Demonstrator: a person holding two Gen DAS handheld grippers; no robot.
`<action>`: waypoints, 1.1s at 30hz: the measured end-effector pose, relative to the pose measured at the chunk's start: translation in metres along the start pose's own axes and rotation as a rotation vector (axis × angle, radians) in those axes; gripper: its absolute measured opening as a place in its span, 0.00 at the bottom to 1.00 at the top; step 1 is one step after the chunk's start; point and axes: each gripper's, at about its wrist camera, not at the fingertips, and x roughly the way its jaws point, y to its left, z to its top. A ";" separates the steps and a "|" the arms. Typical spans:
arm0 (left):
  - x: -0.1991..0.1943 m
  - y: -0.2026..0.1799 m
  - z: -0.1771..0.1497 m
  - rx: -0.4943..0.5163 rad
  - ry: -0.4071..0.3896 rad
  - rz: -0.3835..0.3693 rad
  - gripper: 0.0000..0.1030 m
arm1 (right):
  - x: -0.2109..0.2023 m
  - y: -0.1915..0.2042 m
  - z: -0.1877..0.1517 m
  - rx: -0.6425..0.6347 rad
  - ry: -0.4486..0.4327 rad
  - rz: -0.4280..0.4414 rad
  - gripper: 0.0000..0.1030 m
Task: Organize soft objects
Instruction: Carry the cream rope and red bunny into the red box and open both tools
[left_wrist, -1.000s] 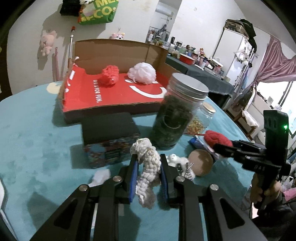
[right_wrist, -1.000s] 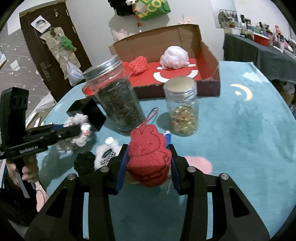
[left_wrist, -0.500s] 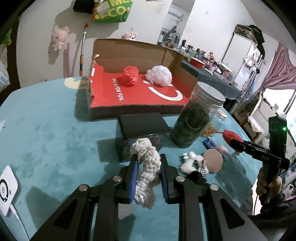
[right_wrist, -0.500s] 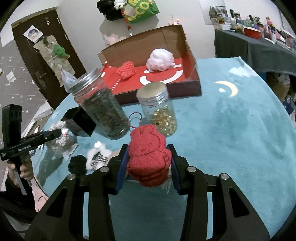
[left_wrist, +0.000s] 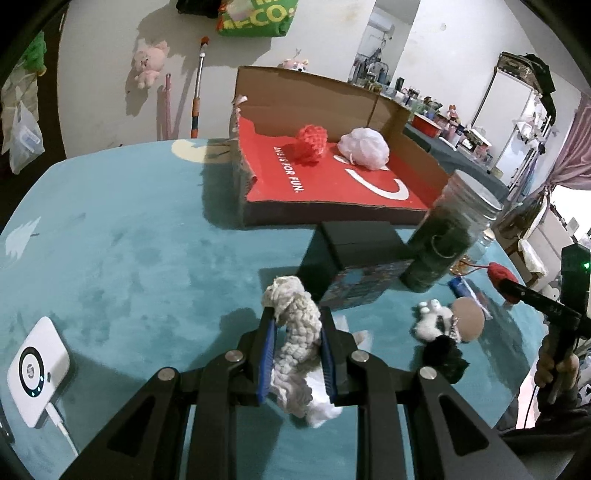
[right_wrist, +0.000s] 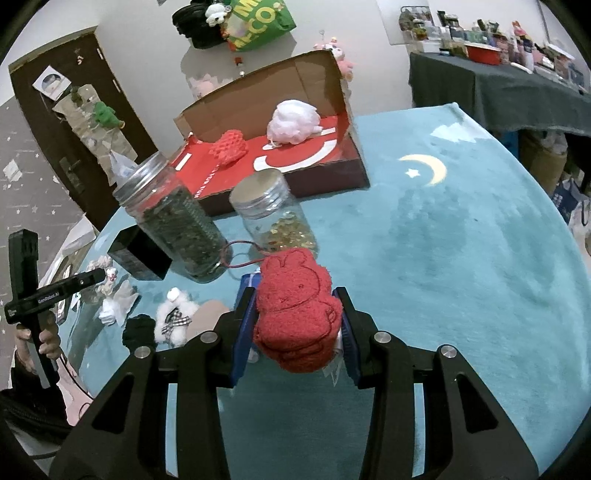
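Note:
My left gripper (left_wrist: 296, 345) is shut on a cream crocheted toy (left_wrist: 295, 332), held above the teal cloth. In the right wrist view my right gripper (right_wrist: 295, 314) is shut on a red plush rabbit (right_wrist: 297, 302) with a red cord. Beyond both stands an open cardboard box with a red floor (left_wrist: 332, 184) (right_wrist: 295, 158). A red knitted piece (left_wrist: 312, 142) (right_wrist: 229, 147) and a pale pink mesh puff (left_wrist: 364, 147) (right_wrist: 293, 122) lie in it. A small white plush (left_wrist: 432, 323) (right_wrist: 173, 317) and a black fluffy piece (left_wrist: 443, 358) (right_wrist: 138, 328) lie on the cloth.
A tall jar of dark contents (left_wrist: 443, 240) (right_wrist: 177, 221), a smaller jar with golden pieces (right_wrist: 277, 218) and a black box (left_wrist: 354, 258) (right_wrist: 138, 254) stand before the cardboard box. A white device with a cable (left_wrist: 37, 369) lies at the cloth's left edge. A round tan disc (left_wrist: 467, 321) lies by the white plush.
Both grippers have slid sideways over the table with their toys still gripped. The cardboard box and jars have shifted rightward in the left wrist view, and the white device has come into sight.

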 end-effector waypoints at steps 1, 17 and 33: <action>0.001 0.002 0.001 0.000 0.002 0.002 0.23 | 0.001 -0.003 0.000 0.007 0.002 0.002 0.38; 0.029 0.024 0.031 0.112 0.060 -0.042 0.23 | 0.006 -0.028 0.029 -0.012 0.020 -0.020 0.38; 0.033 0.004 0.092 0.301 0.041 -0.058 0.23 | 0.033 -0.018 0.100 -0.150 0.064 0.008 0.38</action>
